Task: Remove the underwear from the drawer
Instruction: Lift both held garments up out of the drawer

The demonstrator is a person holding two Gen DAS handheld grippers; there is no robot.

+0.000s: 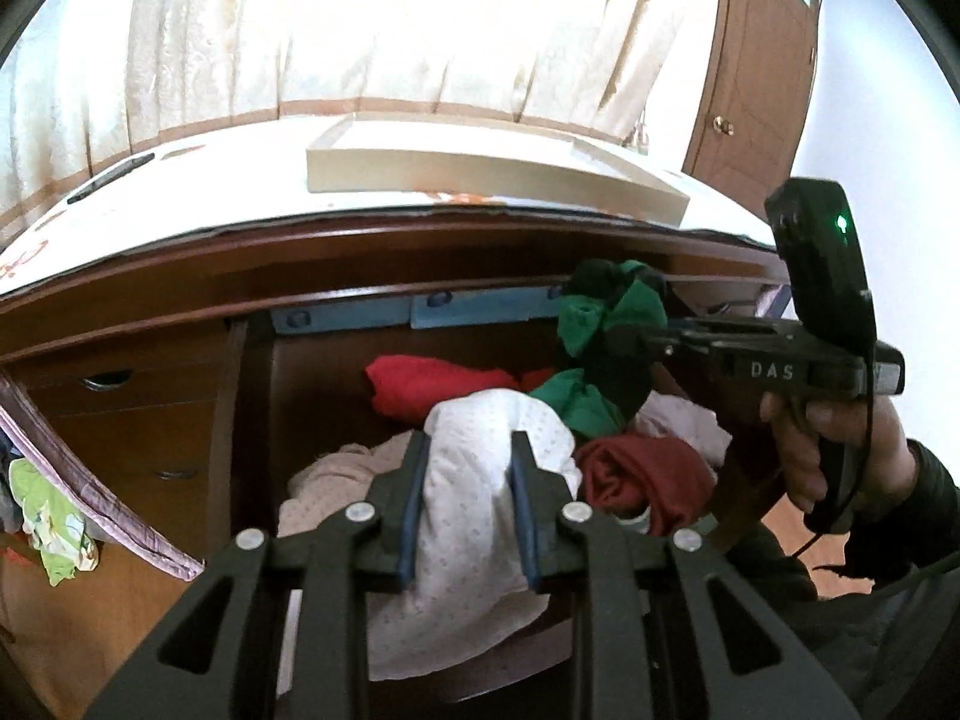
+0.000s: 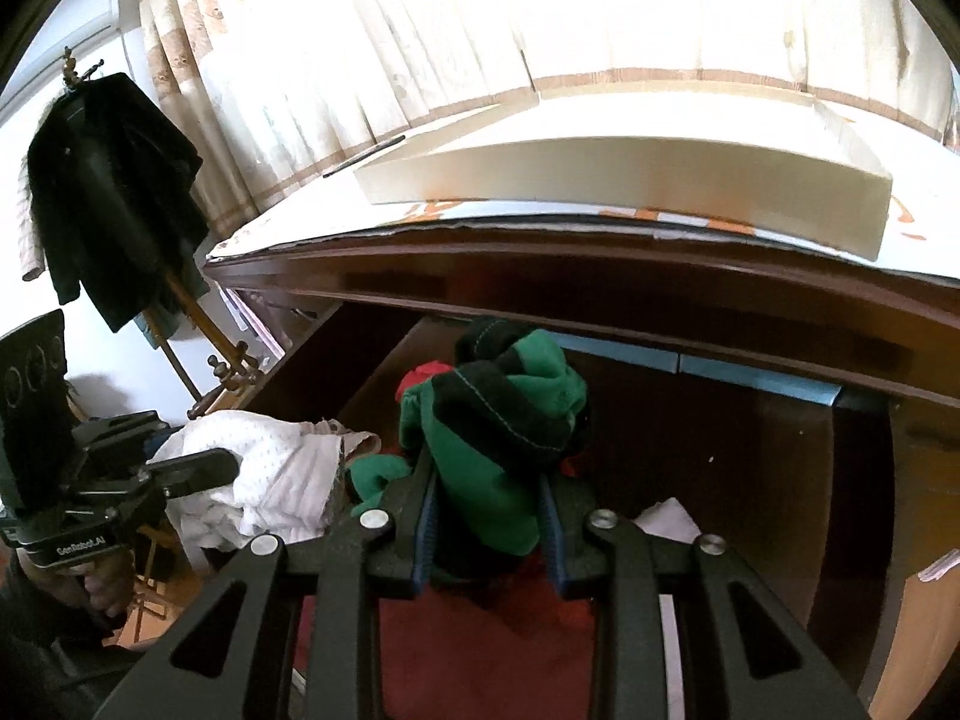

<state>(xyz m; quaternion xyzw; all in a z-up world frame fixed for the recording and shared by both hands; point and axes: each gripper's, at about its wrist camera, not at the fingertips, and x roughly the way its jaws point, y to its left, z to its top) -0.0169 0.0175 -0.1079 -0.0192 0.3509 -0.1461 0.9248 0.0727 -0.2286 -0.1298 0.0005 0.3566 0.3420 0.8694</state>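
Observation:
My left gripper (image 1: pixel 470 450) is shut on a white dotted piece of underwear (image 1: pixel 474 480), which bulges up between the blue pads and hangs below them over the open wooden drawer (image 1: pixel 252 396). To the right, my right gripper (image 1: pixel 621 339) is shut on a green and black piece of underwear (image 1: pixel 606 312), lifted above the drawer. In the right wrist view the same green and black piece (image 2: pixel 498 420) sits bunched between my right gripper (image 2: pixel 489 492), and the white piece (image 2: pixel 264 468) hangs from my left gripper (image 2: pixel 222 465) at the left. Red garments (image 1: pixel 432 384) lie in the drawer.
A cream shallow box (image 1: pixel 480 171) rests on the desk top (image 1: pixel 180 204) above the drawer, before pale curtains. Closed drawers (image 1: pixel 120 420) stand to the left, a brown door (image 1: pixel 756 60) at the right. A dark coat (image 2: pixel 114 192) hangs on a rack at the left.

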